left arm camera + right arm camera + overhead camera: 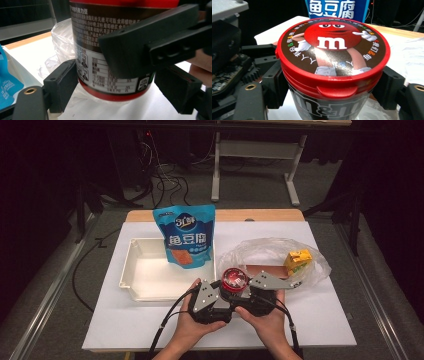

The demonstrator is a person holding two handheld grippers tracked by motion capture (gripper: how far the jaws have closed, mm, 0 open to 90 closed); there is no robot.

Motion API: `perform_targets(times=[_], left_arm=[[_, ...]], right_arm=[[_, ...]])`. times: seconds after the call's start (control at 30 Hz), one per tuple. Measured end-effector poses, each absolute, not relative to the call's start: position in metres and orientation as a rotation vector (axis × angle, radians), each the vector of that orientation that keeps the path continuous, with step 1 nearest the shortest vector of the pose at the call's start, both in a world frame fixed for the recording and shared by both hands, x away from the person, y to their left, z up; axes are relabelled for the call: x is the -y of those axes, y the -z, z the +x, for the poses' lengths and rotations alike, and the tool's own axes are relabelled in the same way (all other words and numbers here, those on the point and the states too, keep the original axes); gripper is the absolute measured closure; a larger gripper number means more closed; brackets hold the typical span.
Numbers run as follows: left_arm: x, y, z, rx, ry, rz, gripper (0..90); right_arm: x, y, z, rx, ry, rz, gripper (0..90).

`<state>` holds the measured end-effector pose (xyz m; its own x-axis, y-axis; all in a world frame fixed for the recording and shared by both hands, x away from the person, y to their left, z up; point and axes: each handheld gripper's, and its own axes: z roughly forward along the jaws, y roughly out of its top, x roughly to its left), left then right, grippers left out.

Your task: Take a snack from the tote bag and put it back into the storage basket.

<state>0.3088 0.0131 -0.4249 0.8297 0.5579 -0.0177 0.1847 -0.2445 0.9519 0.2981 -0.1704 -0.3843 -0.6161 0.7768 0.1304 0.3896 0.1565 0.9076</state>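
I've got the tub (235, 279) pinched in my right gripper (248, 290) at table centre; left gripper (226, 292) straddles it, pads not quite touching. Tray (131, 265) at 10 o'clock, bag (305, 270) at 2, front edge roomy.

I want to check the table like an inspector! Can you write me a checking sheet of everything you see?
Surface: white table top, wooden strip along its far edge.
Job's things: candy tub with a red lid, upright, held between both grippers.
Clutter: white tray; blue snack pouch standing in it; clear plastic bag with a yellow carton inside.
Grippers: right gripper clamps the tub under its lid; left gripper has its jaws around the tub lower down, contact unclear.
Cables: black gripper cables trail toward the person; more cables on the floor.
Surroundings: dark room, grey table frame behind.
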Motion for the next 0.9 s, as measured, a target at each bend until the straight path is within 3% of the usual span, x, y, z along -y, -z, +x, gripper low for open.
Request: perform_targets(times=[0.5, 0.63, 0.9], left_arm=[[-0.0163, 0.4252, 0.3069, -0.547, -0.411, 1.803, 26.1], [-0.0152, 0.4311, 0.3067, -0.541, -0.4, 1.825, 26.2], [-0.0139, 0.4339, 0.3069, -0.532, -0.388, 1.829, 26.3]], right_arm=[[0.1671, 0.3849, 0.2977, -2.109, -1.483, 1.103, 24.7], [0.169, 0.3809, 0.2976, -2.091, -1.506, 1.088, 18.2], [0.1736, 0.3795, 0.3002, -2.122, -1.517, 1.078, 21.2]])
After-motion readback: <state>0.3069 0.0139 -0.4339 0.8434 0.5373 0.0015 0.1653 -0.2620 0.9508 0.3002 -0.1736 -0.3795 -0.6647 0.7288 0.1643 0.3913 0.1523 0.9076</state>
